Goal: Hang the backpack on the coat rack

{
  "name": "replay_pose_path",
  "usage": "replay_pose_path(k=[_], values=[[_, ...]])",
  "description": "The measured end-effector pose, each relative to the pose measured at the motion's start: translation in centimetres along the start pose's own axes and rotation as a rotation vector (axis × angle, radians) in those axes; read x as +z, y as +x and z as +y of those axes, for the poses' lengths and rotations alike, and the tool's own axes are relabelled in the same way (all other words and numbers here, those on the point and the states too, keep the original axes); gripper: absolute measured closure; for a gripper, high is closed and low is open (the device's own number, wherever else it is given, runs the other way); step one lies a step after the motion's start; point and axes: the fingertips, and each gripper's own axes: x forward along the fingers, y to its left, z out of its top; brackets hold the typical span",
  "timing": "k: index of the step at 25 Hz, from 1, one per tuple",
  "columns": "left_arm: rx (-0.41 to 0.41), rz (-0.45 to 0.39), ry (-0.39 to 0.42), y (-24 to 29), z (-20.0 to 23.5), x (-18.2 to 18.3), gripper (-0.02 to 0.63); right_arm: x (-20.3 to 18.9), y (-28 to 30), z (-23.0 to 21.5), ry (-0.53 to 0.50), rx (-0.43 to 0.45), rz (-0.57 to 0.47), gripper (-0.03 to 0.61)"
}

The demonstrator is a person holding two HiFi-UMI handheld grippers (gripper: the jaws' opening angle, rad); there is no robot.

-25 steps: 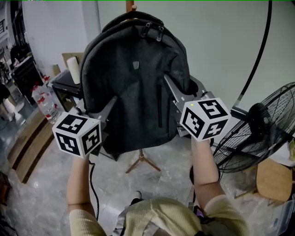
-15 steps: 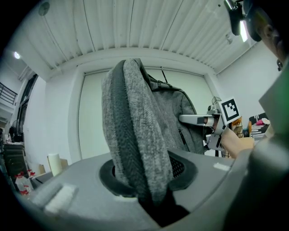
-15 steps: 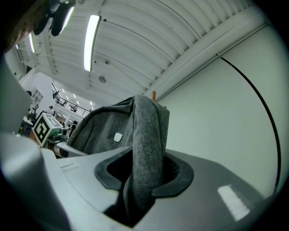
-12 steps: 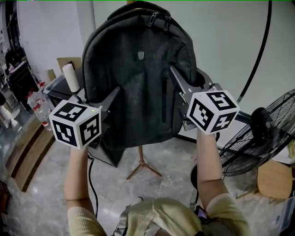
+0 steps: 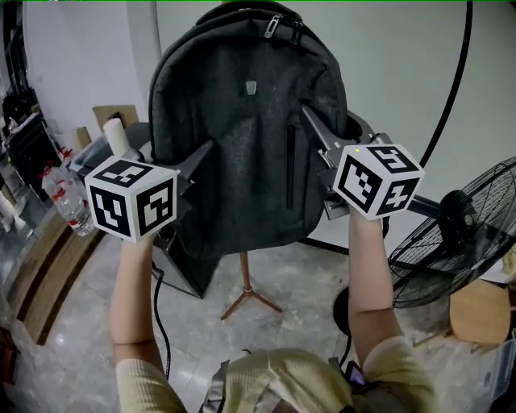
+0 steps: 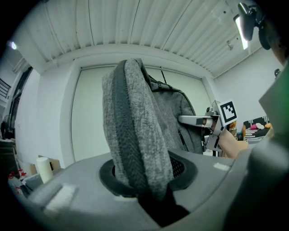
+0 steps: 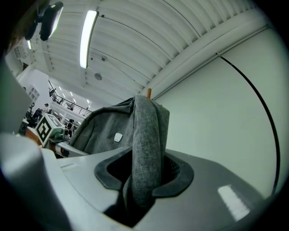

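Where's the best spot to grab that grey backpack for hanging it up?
Probably its side edges, one gripper coming from each side, as the left gripper and right gripper pinch it now. That way the backpack sits upright and balanced, with its top handle free for the coat rack.

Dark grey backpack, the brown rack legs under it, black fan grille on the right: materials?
Dark grey backpack: woven fabric, probably synthetic, matte and heathered; the weave and soft folds show in both gripper views.
Brown tripod legs of the coat rack: look like wood, warm brown, smooth; painted metal not excluded.
Black fan grille: thin wire spokes, likely coated metal.
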Motion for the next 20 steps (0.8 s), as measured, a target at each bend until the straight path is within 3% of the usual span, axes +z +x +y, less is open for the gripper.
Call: replay_pose_path(k=[20], values=[[-0.078,0.006,-0.086,1.8,0.7,-0.4,0.483,-0.3,0.8,-1.3,0.038,-0.002,0.041,0.445]])
